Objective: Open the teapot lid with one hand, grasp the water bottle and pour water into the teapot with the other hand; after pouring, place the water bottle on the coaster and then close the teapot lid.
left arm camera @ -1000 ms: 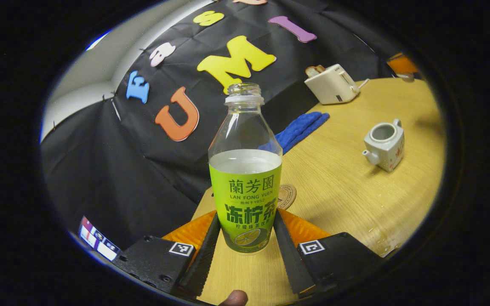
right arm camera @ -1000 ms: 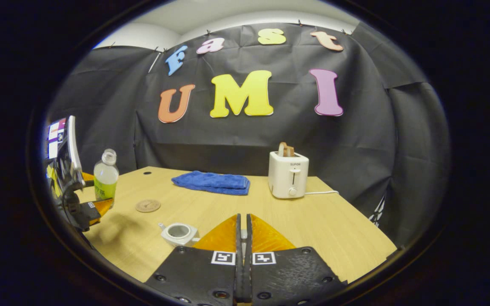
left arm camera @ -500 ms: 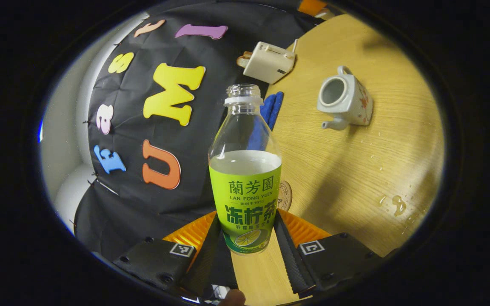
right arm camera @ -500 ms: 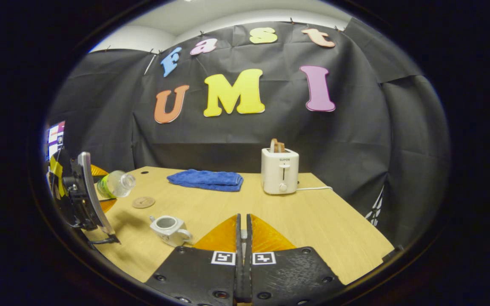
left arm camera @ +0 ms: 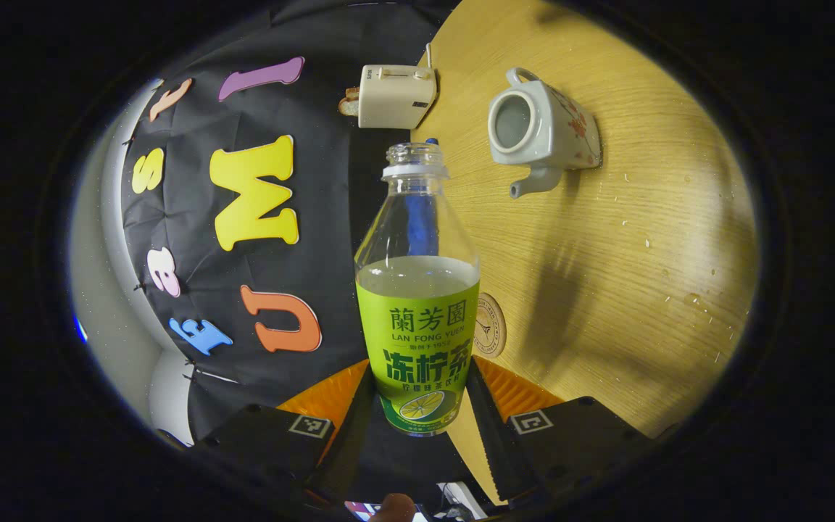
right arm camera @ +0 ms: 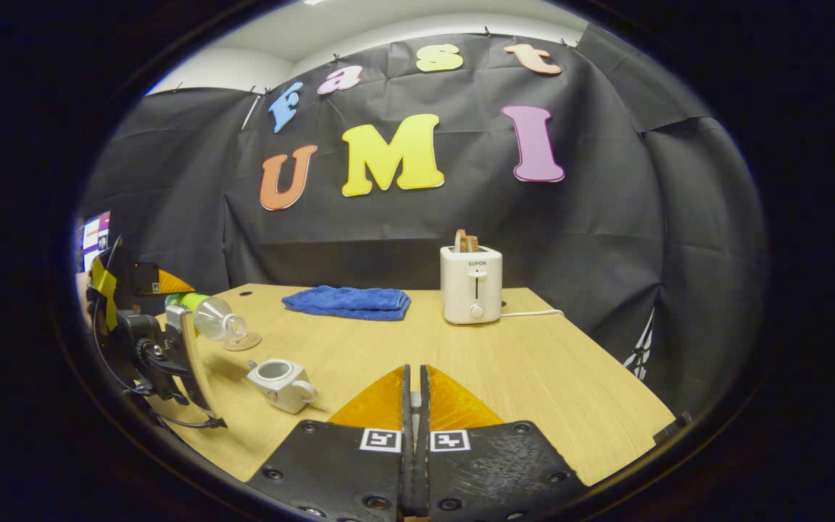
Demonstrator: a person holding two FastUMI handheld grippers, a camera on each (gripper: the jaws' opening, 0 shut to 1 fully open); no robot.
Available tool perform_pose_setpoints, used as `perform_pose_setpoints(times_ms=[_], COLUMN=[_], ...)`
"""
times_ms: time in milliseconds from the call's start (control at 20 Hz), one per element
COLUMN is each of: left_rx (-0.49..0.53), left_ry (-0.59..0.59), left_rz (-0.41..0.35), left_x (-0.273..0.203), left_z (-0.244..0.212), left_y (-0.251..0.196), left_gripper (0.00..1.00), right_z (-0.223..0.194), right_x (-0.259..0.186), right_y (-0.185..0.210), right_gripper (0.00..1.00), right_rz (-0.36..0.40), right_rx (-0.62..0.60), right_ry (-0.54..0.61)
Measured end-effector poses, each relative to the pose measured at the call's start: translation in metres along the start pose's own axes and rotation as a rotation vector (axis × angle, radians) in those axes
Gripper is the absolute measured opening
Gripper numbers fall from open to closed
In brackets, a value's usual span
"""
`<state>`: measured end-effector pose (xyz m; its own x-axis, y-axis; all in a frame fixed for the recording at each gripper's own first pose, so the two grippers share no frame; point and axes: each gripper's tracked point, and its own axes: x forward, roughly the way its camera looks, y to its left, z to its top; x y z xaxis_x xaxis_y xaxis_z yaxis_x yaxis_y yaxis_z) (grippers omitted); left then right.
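My left gripper [left arm camera: 420,377] is shut on the green-labelled water bottle [left arm camera: 417,290], which has no cap and is about half full. In the right gripper view the bottle [right arm camera: 211,317] lies tilted almost level, its mouth pointing toward the white teapot [right arm camera: 281,380] and still a little short of it. The teapot [left arm camera: 544,127] stands open, without its lid. A round coaster [left arm camera: 488,325] lies behind the bottle. My right gripper [right arm camera: 414,377] is held above the table, its fingers pressed on a small pale piece that looks like the lid's knob; the rest of the lid is hidden.
A white toaster [right arm camera: 470,292] with bread in it stands at the back of the wooden table [right arm camera: 533,377]. A folded blue towel [right arm camera: 349,302] lies to its left. Water drops [left arm camera: 693,301] dot the table near the teapot. A screen [right arm camera: 93,235] glows at far left.
The left gripper has rolled over, tipping the bottle from upright to nearly level and bringing it closer to the teapot. The right gripper has barely moved.
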<state>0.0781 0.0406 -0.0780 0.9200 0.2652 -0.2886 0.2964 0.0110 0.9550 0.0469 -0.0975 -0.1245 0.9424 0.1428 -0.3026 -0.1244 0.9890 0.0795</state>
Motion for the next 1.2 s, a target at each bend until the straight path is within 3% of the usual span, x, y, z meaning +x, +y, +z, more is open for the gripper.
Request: perform_pose_setpoints(times_ms=[700,1200], left_rx=[0.302,0.403], left_ry=[0.016,0.042], left_rz=[0.022,0.072], left_x=[-0.002,-0.001], left_z=[0.026,0.032], left_y=[0.017,0.038], left_gripper=[0.75,0.72], right_z=[-0.008,-0.011], right_x=[-0.004,-0.003], right_y=[-0.019,-0.020], right_gripper=[0.00,0.00], right_rz=[-0.014,-0.009], right_rx=[0.026,0.027], right_ry=[-0.005,0.000])
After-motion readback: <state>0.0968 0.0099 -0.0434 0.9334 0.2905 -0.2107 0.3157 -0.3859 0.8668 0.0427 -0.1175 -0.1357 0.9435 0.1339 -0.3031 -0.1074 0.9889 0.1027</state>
